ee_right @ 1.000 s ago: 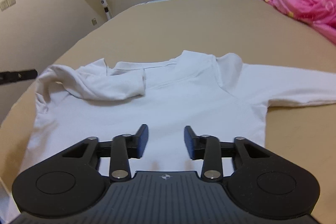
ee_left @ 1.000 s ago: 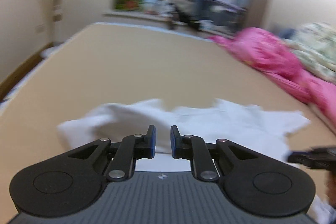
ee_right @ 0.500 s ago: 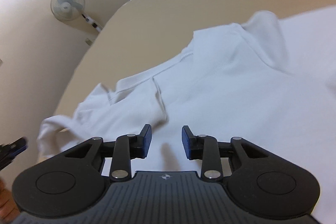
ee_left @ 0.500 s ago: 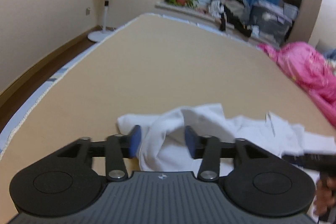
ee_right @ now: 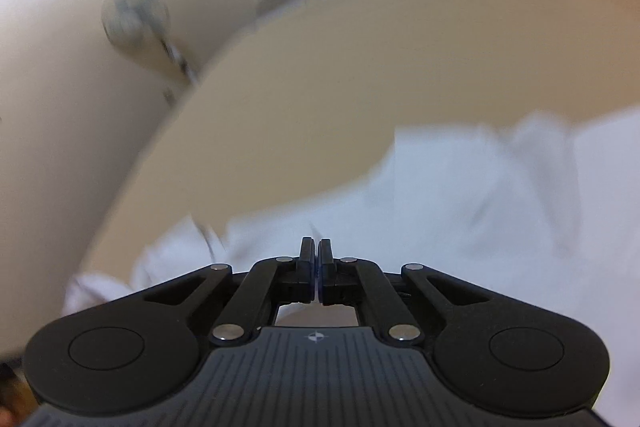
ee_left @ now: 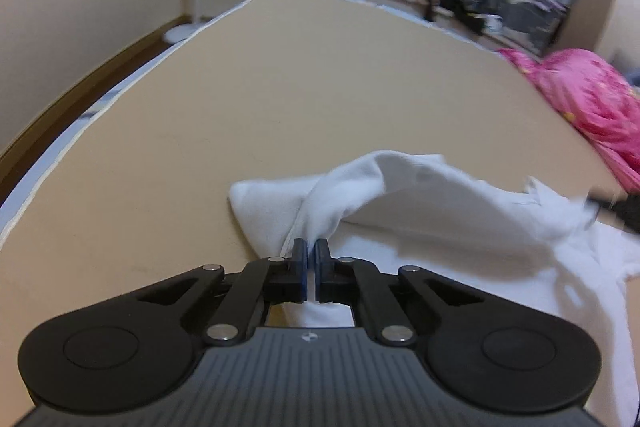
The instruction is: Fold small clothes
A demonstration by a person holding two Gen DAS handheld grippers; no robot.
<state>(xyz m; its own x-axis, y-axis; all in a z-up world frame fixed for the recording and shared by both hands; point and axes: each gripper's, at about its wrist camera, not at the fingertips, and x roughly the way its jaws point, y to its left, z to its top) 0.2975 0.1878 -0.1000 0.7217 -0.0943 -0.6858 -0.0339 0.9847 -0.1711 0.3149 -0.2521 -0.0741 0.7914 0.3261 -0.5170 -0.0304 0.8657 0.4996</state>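
The left gripper [ee_left: 311, 250] is clamped on a raised fold of the white shirt [ee_left: 420, 195] near the bed's [ee_left: 280, 99] left edge. The right gripper [ee_right: 315, 250] is closed at the shirt [ee_right: 460, 195]; whether it pinches cloth cannot be told through blur.

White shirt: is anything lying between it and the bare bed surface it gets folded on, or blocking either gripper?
Nothing visible. The left gripper already pinches the white shirt; the pink bedding lies off to the side.

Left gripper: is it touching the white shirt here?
Touching. The left wrist view shows the left gripper shut on a bunched fold of the white shirt, with cloth pinched between its blue pads and lifted off the bed.
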